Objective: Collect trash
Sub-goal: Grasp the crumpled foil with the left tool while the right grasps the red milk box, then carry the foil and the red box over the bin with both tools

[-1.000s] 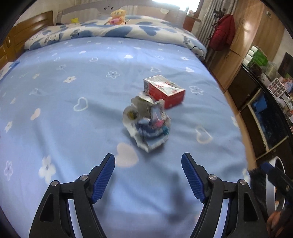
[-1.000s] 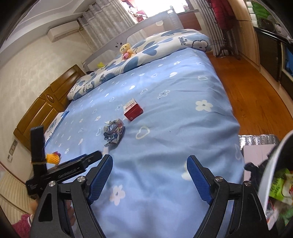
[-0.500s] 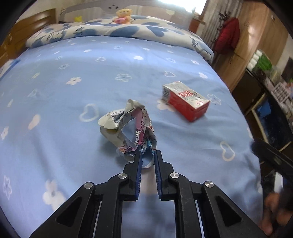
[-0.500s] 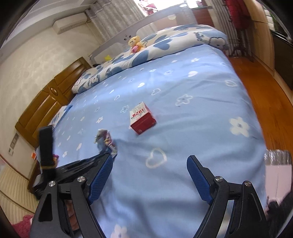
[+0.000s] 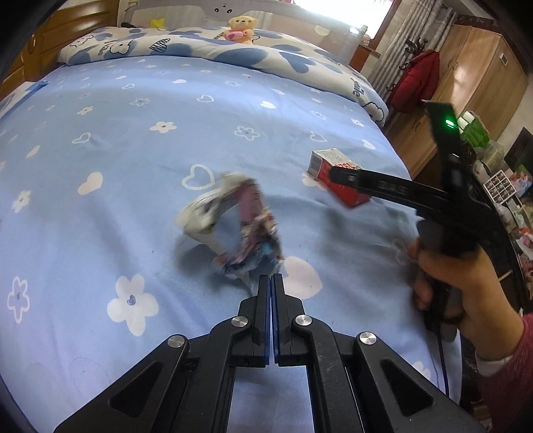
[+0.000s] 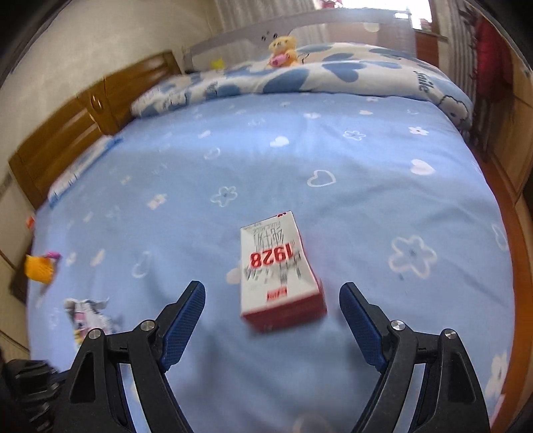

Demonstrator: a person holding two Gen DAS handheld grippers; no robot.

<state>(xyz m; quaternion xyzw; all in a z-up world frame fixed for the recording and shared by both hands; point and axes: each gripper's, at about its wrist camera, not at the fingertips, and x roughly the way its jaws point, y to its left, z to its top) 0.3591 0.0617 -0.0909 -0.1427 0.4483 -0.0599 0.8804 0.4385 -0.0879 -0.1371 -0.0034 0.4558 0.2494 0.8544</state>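
A crumpled printed wrapper (image 5: 233,226), blurred by motion, hangs just above the blue bedsheet (image 5: 133,140). My left gripper (image 5: 270,278) is shut on its near corner. The wrapper also shows low on the left in the right wrist view (image 6: 90,316). A red and white carton (image 6: 279,269) marked 1928 lies flat on the sheet. My right gripper (image 6: 271,288) is open, with the carton's near end in the gap and neither pad touching it. In the left wrist view, one finger of the right gripper (image 5: 349,178) reaches over the carton (image 5: 324,161), held by a hand (image 5: 449,276).
A folded quilt (image 5: 266,50) with a teddy bear (image 5: 241,28) lies along the bed's far end. A wooden headboard (image 6: 83,120) stands on the left. Past the bed's right edge are wooden cupboards (image 5: 483,73), a red coat (image 5: 416,80) and cluttered shelves.
My left jaws have shut on the wrapper's corner and it now swings, blurred. My right gripper swept left over the bed and now straddles the carton's near end.
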